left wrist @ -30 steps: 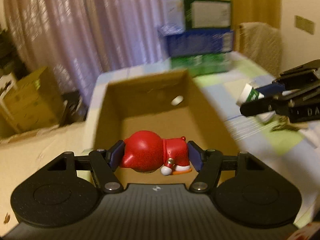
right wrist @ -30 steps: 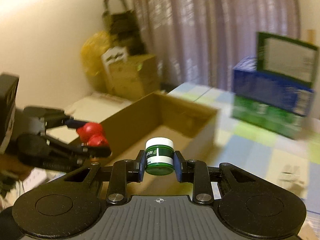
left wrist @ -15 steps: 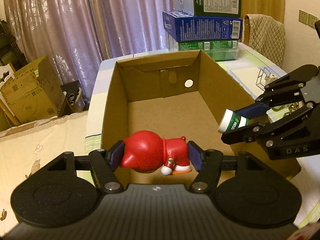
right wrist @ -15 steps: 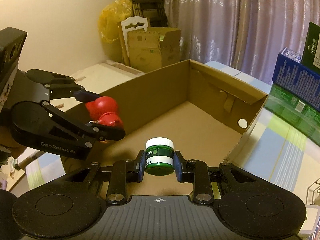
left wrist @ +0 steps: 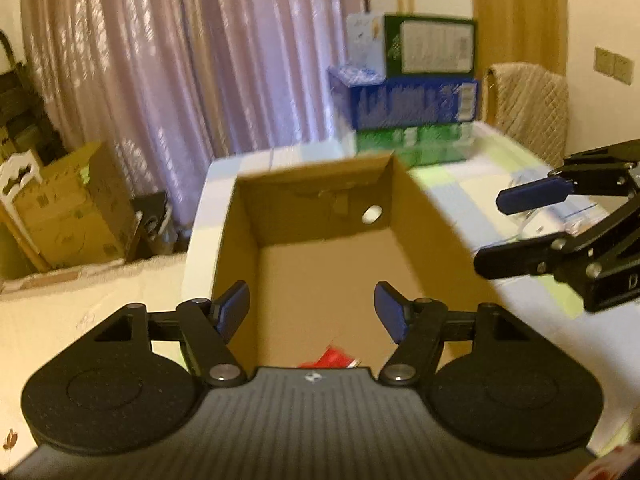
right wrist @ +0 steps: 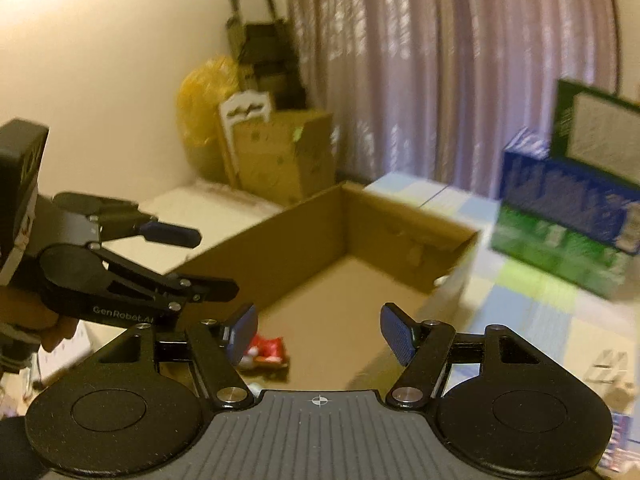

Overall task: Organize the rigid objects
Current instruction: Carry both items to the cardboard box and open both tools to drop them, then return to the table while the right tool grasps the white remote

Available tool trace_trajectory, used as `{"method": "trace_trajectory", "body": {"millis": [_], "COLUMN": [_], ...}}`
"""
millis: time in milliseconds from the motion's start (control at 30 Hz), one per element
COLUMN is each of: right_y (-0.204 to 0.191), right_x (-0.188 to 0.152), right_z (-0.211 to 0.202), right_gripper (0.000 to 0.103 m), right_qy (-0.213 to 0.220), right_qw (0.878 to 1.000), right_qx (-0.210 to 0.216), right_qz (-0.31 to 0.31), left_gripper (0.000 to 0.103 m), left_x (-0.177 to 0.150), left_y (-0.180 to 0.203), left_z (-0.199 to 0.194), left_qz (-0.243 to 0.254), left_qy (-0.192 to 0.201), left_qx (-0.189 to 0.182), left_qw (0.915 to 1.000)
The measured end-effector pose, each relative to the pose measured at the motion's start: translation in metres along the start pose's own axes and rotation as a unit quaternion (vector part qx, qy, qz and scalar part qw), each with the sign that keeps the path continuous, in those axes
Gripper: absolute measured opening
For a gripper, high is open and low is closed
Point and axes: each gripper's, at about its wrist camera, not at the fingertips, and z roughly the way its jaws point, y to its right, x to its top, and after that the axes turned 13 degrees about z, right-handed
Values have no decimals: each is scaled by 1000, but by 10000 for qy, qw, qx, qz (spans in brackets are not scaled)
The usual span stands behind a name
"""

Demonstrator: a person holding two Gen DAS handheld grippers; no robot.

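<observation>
1. Cardboard box (left wrist: pixel 320 264) sits open-topped on the table (left wrist: pixel 480 160); both views are motion-blurred.
2. Left gripper (left wrist: pixel 312 312) hovers over the box's near end, its blue pads spread wide with nothing between them.
3. Right gripper (right wrist: pixel 318 332) hangs over the box's right side, pads likewise parted and empty.
4. Red figurine (right wrist: pixel 266 352) lies on the box floor at the near end, just below the left gripper; in the left view only a red sliver shows above the gripper body.
5. Green jar: not visible in either view; probably hidden under the right gripper body, cannot tell.
6. Risk: the two grippers are near each other above the box; a hurried withdrawal could knock them together or clip the box wall and shift the box.
7. Risk: the figurine may roll if the box is jolted.
</observation>
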Motion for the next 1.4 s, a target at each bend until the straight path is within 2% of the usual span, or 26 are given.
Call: {"method": "trace_trajectory", "body": {"millis": [133,333,500,700,833,1033,1400], "right_y": [15,50,87,128,160,196,239], "right_x": [6,1,-22,-63,-96,-139,-168], "right_z": [-49,-121,-174,-209,-211,-179,-124], "right_gripper": [65,65,65,65,65,65,65], "right_qy": [318,594,708,603,397,-34,-449], "right_qw": [9987,9915,9808,9672,9612,9614,9624], "right_qx": [-389,-1131,-1724,-2269,-2423,-2377,-2250], "right_qz": [90,264,572,969,1256,1388,1454], "left_gripper": [66,67,68,71,74,74,74], "left_x": [26,52,64,72,71,63,59], "left_y": [23,72,118,167,195,228,263], "left_z": [-18,-32,-31,-17,4,49,103], "left_qz": [69,76,70,139,271,307,650], "left_qy": [269,539,627,617,542,307,248], "left_qx": [-161,-589,-954,-1210,-1322,-1444,-1600], "left_qw": [9995,9968,9934,9906,9894,9886,9847]}}
